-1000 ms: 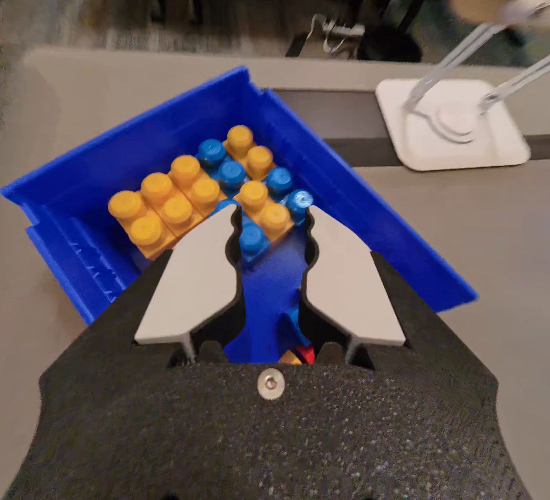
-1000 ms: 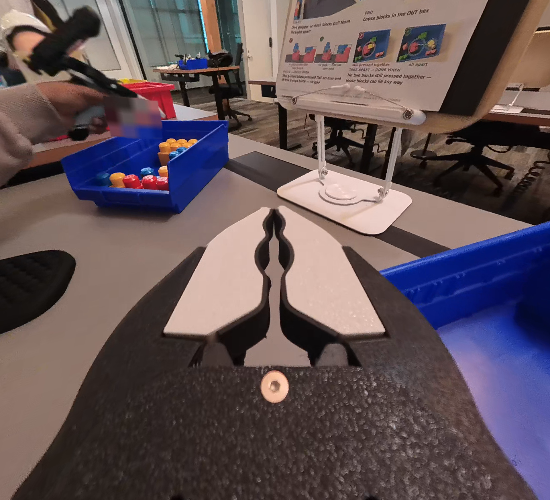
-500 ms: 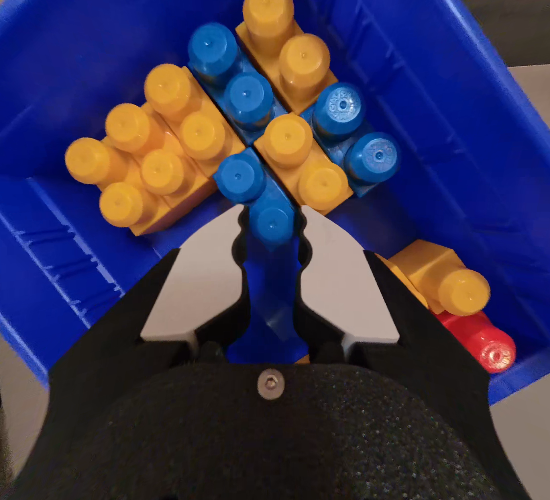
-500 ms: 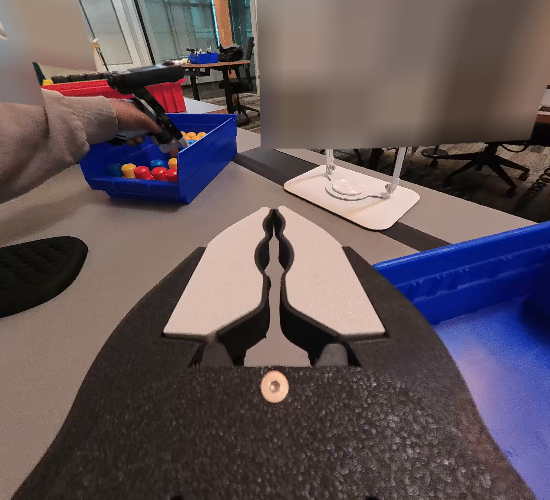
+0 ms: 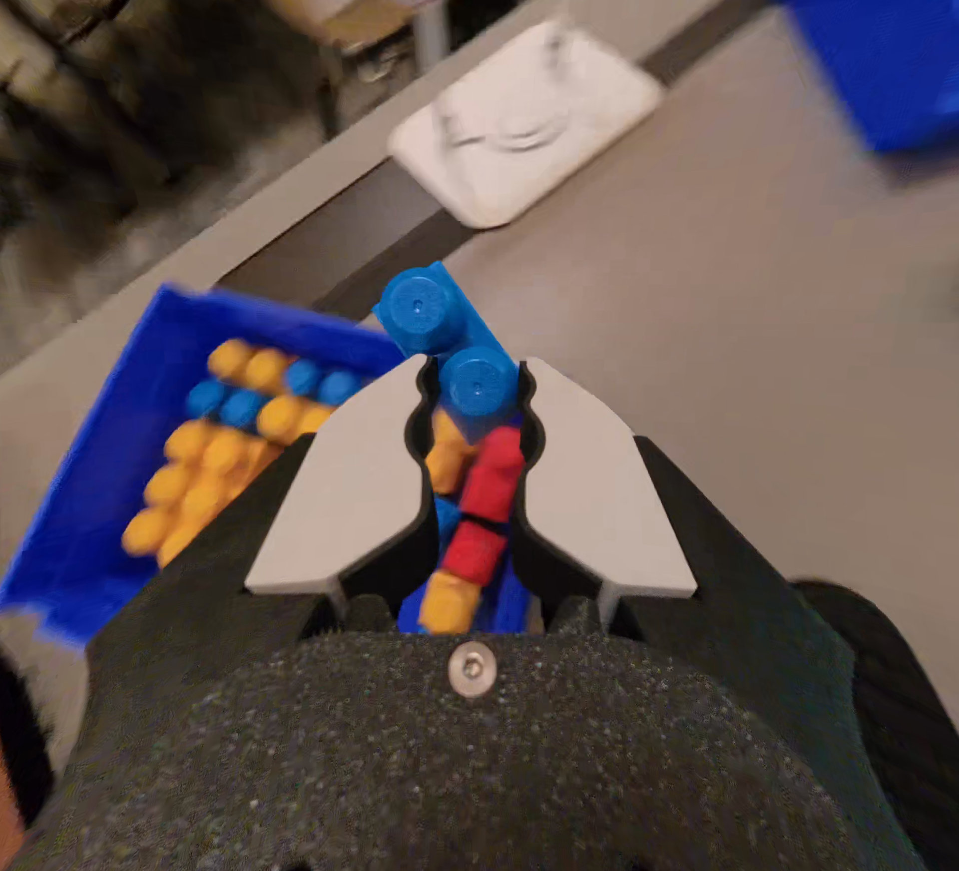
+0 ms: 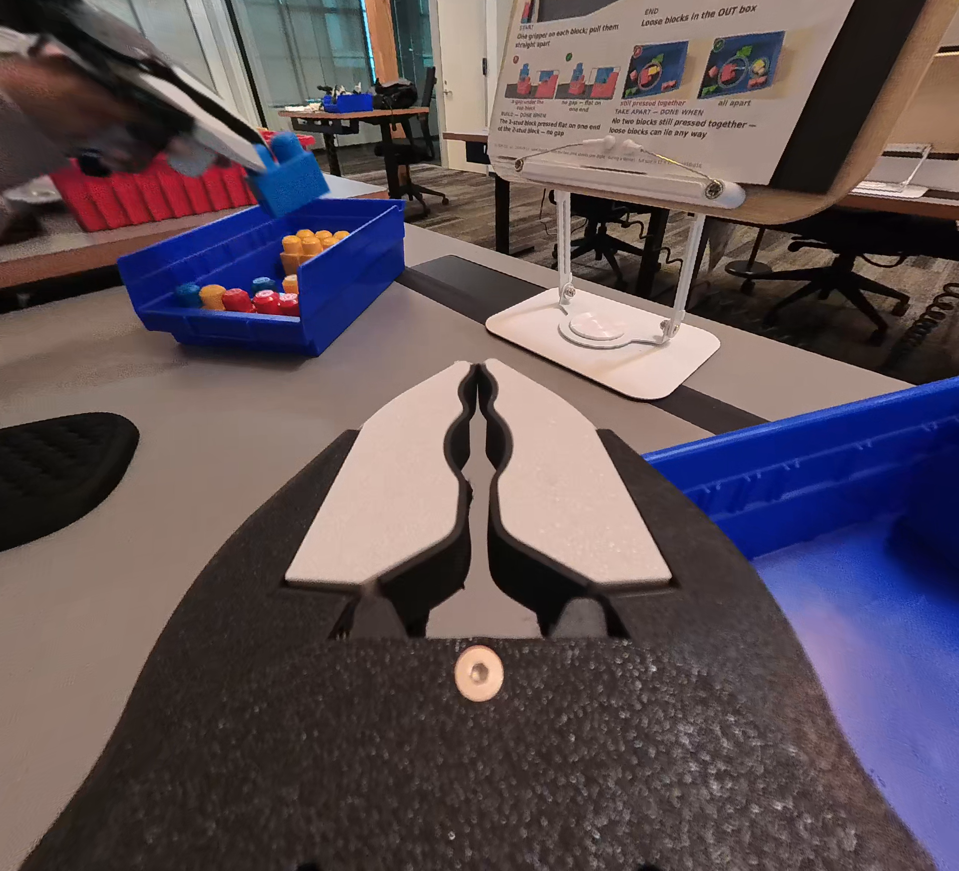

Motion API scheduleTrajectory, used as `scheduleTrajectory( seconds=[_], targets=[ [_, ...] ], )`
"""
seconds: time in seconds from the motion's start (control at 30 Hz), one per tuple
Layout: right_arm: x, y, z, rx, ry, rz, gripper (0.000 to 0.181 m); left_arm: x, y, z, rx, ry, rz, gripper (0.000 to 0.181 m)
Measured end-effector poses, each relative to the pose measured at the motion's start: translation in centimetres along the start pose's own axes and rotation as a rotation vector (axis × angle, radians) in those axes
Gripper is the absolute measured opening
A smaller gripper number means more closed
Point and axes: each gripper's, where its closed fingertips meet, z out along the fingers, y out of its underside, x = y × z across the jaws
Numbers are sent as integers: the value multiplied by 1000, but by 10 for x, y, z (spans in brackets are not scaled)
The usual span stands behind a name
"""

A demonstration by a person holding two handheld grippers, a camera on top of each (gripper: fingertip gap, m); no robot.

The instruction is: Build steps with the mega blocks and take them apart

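My left gripper [image 5: 473, 368] is shut on a blue two-stud block [image 5: 446, 343], gripping it at the near stud, and holds it in the air above the blue bin [image 5: 93, 524] of yellow, blue and red blocks. The right wrist view shows the same block [image 6: 288, 176] lifted over that bin [image 6: 337, 296] at the left gripper's fingertips. My right gripper [image 6: 478, 371] is shut with nothing between its pads, low over the grey table [image 6: 259, 410].
A white stand base [image 6: 607, 343] carrying an instruction board stands at the table's back. A second blue bin [image 6: 830, 535] lies at the right. A black textured pad [image 6: 52, 472] lies at the left. A red bin [image 6: 145, 195] sits behind. Left tips to right tips: about 35 centimeters.
My left gripper closed on the blue block in the bin and lifted it out and up to the right. My right gripper stayed still and shut.
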Motion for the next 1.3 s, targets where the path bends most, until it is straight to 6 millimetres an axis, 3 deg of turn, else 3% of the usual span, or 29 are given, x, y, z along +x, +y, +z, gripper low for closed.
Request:
scheduleTrajectory(
  seconds=[0.1, 0.2, 0.27, 0.37, 0.5, 0.73, 1.0, 1.1, 1.2, 1.3],
  targets=[
    [0, 3, 1, -4, 0, 0, 0, 99, -5, -3, 13, 234, 254, 30],
    [1, 4, 1, -6, 5, -11, 0, 191, 17, 10, -15, 478, 485, 30],
    [2, 4, 0, 1, 12, -17, 0, 242, 37, 20, -38, 616, 621, 30],
    [6, 4, -1, 3, 26, -18, 0, 299, 56, 34, -65, 771, 760, 30],
    [8, 4, -2, 1, 34, -33, 0, 338, 58, 46, -54, 875, 870, 30],
    [8, 6, -2, -4, 32, -47, 0, 365, 70, 47, -51, 1067, 996, 29],
    [6, 8, -1, -11, 24, -51, 0, 367, 84, 54, -36, 1103, 1020, 30],
    [5, 9, 0, -14, 19, -50, 0, 363, 78, 54, -27, 1041, 996, 45],
    [5, 9, -1, -13, 14, -49, 0, 338, 49, 44, 66, 903, 893, 43],
    [6, 8, -1, -10, 13, -44, 0, 271, 12, 30, 136, 684, 699, 36]
  ],
)
